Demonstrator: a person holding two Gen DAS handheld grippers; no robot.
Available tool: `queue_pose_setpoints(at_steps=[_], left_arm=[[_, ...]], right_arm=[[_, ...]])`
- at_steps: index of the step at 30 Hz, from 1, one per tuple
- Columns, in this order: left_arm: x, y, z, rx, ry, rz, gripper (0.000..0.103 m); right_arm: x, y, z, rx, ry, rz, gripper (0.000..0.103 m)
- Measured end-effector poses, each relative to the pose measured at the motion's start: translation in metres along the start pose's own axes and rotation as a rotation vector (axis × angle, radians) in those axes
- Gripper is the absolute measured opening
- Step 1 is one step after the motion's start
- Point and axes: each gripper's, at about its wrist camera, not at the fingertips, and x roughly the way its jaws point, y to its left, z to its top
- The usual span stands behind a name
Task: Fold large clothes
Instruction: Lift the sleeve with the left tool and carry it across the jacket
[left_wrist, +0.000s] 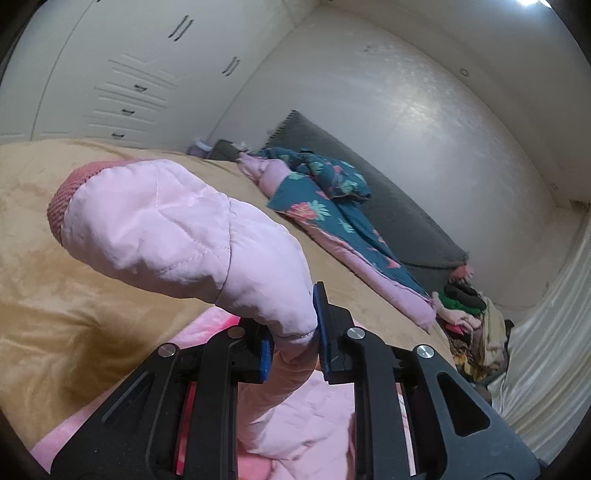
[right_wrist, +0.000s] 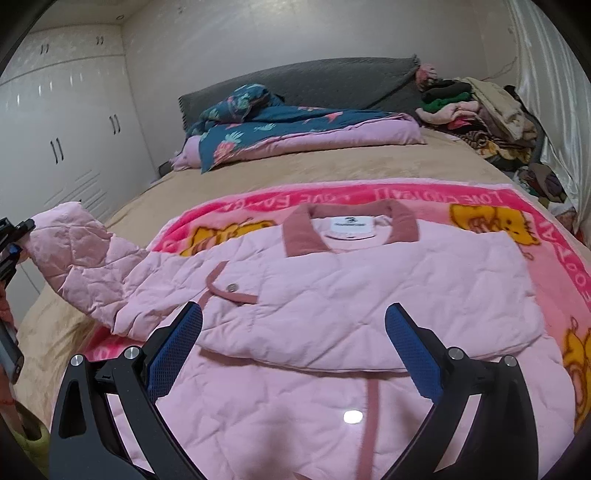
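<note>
1. Left gripper (left_wrist: 295, 338) is clamped on the pink jacket's (right_wrist: 332, 295) sleeve (left_wrist: 177, 232), lifted at 9 o'clock.
2. Right gripper (right_wrist: 293, 354) hangs spread wide over the jacket, grabbing nothing.
3. Jacket lies on a cartoon blanket (right_wrist: 517, 229); floral quilt (right_wrist: 280, 133) at 12, clothes pile (right_wrist: 480, 107) around 1, probably laundry.

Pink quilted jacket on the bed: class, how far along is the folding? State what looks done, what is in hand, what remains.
Done: the pink quilted jacket lies spread on the cartoon blanket, one side seemingly folded in. In hand: the left gripper is shut on the sleeve, lifted off the bed. Left: laying that sleeve across and folding the body; the right gripper hovers open.
</note>
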Motion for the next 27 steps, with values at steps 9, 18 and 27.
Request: queue_pose_setpoints(at_steps=[9, 18, 27], left_arm=[[-0.006, -0.035, -0.025, 0.04, 0.039, -0.071, 0.01], [-0.006, -0.082, -0.05, 0.161, 0.068, -0.142, 0.01], [-0.003, -0.119, -0.075, 0.266, 0.089, -0.209, 0.01]], right_arm=[[-0.026, -0.024, -0.003, 0.022, -0.023, -0.028, 0.099], [-0.046, -0.063, -0.01, 0.074, -0.036, -0.072, 0.099], [-0.056, -0.091, -0.015, 0.11, -0.043, -0.114, 0.099]])
